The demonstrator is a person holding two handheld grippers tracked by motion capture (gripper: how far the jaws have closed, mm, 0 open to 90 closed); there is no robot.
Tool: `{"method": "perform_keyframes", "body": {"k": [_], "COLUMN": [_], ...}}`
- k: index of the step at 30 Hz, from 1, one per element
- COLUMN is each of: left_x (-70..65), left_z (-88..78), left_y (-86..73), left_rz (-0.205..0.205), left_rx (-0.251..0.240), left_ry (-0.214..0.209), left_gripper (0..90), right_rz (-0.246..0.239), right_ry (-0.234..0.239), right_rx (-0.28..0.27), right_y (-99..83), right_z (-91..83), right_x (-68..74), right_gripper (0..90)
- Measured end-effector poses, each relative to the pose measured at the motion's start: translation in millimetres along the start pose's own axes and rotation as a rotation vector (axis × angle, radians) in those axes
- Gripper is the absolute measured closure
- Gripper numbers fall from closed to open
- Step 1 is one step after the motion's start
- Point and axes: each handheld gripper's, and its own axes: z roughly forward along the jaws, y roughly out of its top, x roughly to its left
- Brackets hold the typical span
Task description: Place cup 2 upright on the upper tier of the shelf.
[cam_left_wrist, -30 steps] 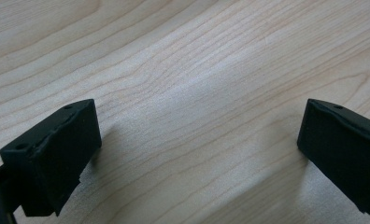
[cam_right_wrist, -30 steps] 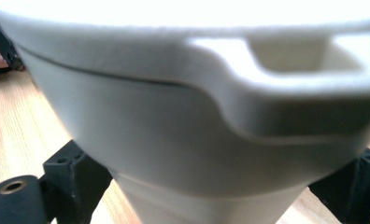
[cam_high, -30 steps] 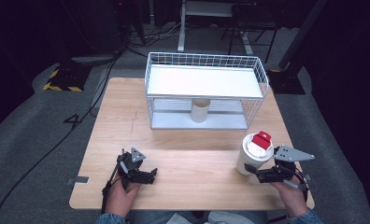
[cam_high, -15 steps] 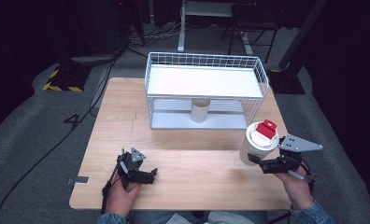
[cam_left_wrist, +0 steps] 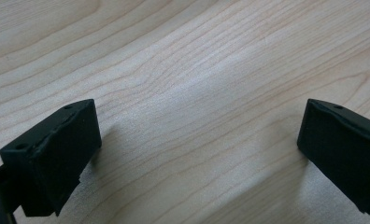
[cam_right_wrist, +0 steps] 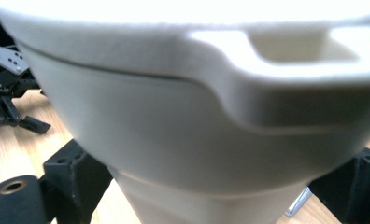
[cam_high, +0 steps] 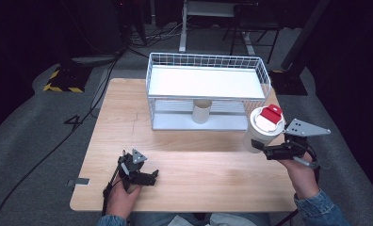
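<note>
One white cup (cam_high: 262,132) with a red tab on its lid is seen from the high view, held up off the table (cam_high: 189,160) by the right gripper (cam_high: 260,148), just beside the wire rack (cam_high: 208,89). The left gripper (cam_high: 149,176) is rested on the wood near the front edge. Under the rack, a small cup (cam_high: 202,111) is stood.

From the left gripper view, the jaws are spread wide, with bare wood between them.

From the right gripper view, the cup (cam_right_wrist: 192,130) is squeezed between the two jaws at its lower part.

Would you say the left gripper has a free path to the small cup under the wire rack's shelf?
Probably yes: the left gripper is open and holds nothing, bare table lies between, and the small cup stands at the wire rack's open front.
</note>
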Motion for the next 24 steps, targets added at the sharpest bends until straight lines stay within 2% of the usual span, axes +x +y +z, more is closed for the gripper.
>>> {"method": "perform_keyframes", "body": {"k": [15,24], "left_x": [0.0,0.0], "left_z": [0.0,0.0], "left_y": [0.0,0.0], "left_rz": [0.000,0.000], "left_rx": [0.000,0.000], "left_ry": [0.000,0.000], "left_gripper": [0.1,0.1], "right_rz": [0.014,0.005], "right_ry": [-0.008,-0.013], "right_rx": [-0.002,-0.006], "right_y": [33.6,54.9], "right_z": [6.7,10.2], "right_x": [-10.0,-14.9], "right_gripper": [10.5,10.5]}}
